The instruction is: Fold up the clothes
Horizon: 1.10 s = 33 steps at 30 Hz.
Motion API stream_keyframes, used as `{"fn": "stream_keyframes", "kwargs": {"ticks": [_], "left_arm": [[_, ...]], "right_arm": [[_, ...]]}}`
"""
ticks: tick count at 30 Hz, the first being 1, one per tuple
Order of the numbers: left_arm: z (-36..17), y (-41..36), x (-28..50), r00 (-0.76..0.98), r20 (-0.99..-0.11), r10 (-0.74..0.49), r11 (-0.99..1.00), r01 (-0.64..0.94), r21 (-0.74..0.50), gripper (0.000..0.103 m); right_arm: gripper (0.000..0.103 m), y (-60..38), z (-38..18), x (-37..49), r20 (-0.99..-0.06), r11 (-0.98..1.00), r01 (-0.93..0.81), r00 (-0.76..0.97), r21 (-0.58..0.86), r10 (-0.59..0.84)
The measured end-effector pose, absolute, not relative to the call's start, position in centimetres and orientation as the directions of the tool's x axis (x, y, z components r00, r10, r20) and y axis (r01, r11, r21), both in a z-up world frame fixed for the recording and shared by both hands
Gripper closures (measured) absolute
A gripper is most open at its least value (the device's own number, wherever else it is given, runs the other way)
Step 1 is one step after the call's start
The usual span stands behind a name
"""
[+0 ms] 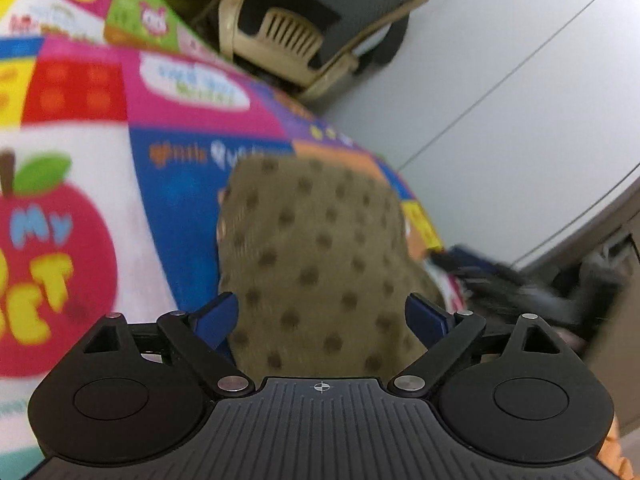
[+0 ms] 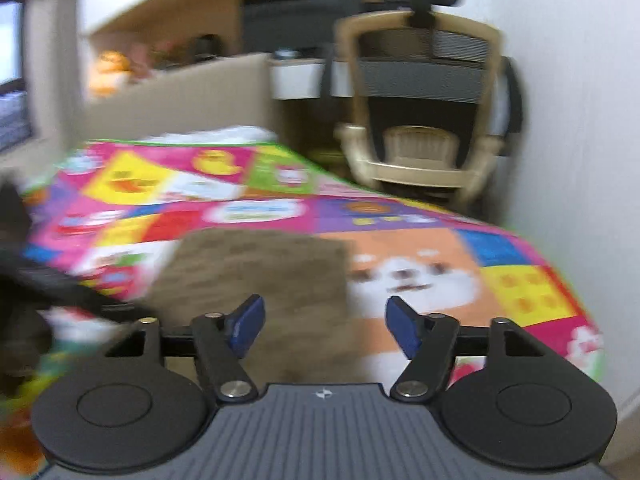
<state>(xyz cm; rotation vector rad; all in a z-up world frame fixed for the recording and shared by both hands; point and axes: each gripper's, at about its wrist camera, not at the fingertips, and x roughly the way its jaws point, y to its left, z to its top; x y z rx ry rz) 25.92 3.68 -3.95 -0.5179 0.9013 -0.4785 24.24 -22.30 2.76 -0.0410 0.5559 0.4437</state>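
- Olive-brown dotted cloth [image 1: 316,256] lies on the mat [image 1: 80,128] in a compact rectangle; we read it as folded at least once.
- Relative to the cloth: our left gripper [image 1: 322,320] sits over its near end, jaws spread, blue pads either side of the fabric and not pressing it.
- Our right gripper [image 2: 324,326] hovers at the cloth's near right corner [image 2: 256,276], jaws also apart, nothing pinched.
- The chair [image 2: 420,128] stands beyond the cloth, off the mat's far edge.
- Dark items [image 1: 520,284] lie right of the cloth in the left view; blur prevents us from identifying them.
- Status, as a judgement: this piece looks released and close to done. Remaining: any final fold or squaring, plus further garments if those dark items are clothes.
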Motion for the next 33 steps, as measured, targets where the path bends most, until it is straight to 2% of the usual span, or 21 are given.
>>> {"fn": "stream_keyframes", "kwargs": {"ticks": [2, 5, 6, 10, 15, 19, 23, 26, 30, 33], "left_arm": [[-4.8, 2.9, 26.2, 0.522, -0.619, -0.586, 0.783, 0.168, -0.6, 0.013], [-4.9, 1.8, 26.5, 0.523, -0.633, -0.571, 0.802, 0.19, -0.566, 0.011], [-4.8, 1.4, 26.6, 0.522, -0.642, -0.562, 0.812, 0.199, -0.549, 0.012], [-4.0, 1.2, 26.1, 0.534, -0.658, -0.532, 0.838, 0.217, -0.501, 0.014], [-1.0, 2.8, 24.7, 0.65, -0.597, -0.47, 0.871, 0.229, -0.435, 0.013], [0.3, 1.5, 26.0, 0.718, -0.597, -0.359, 0.93, 0.22, -0.295, 0.013], [-0.2, -0.2, 28.6, 0.765, -0.612, -0.203, 0.978, 0.187, -0.092, 0.01], [-0.6, -0.2, 29.4, 0.745, -0.632, -0.215, 0.976, 0.189, -0.11, 0.009], [-0.8, -0.1, 29.3, 0.739, -0.633, -0.228, 0.973, 0.201, -0.116, 0.009], [-0.8, 0.0, 29.3, 0.737, -0.634, -0.233, 0.971, 0.206, -0.118, 0.009]], "right_arm": [[0.031, -21.0, 1.5, 22.7, -0.557, 0.88, -0.472, 0.716, 0.059, 0.421], [0.028, -18.9, -2.3, 22.6, -0.643, 0.884, -0.468, 0.679, -0.009, 0.353], [0.025, -18.9, -2.7, 22.4, -0.633, 0.889, -0.457, 0.688, 0.001, 0.354], [0.025, -19.6, -0.2, 22.7, -0.607, 0.884, -0.467, 0.697, 0.018, 0.381], [0.025, -20.4, 3.6, 26.5, -0.514, 0.909, -0.416, 0.775, 0.023, 0.368], [0.025, -19.9, 3.4, 32.2, -0.535, 0.912, -0.381, 0.745, 0.148, 0.398], [0.024, -17.8, -0.1, 36.9, -0.648, 0.95, -0.311, 0.719, 0.024, 0.252], [0.022, -17.9, -1.4, 37.0, -0.655, 0.952, -0.307, 0.716, 0.015, 0.241], [0.022, -18.4, -0.4, 34.5, -0.63, 0.949, -0.306, 0.752, -0.074, 0.193], [0.022, -19.4, 0.8, 30.7, -0.593, 0.914, -0.403, 0.728, 0.034, 0.344]]}}
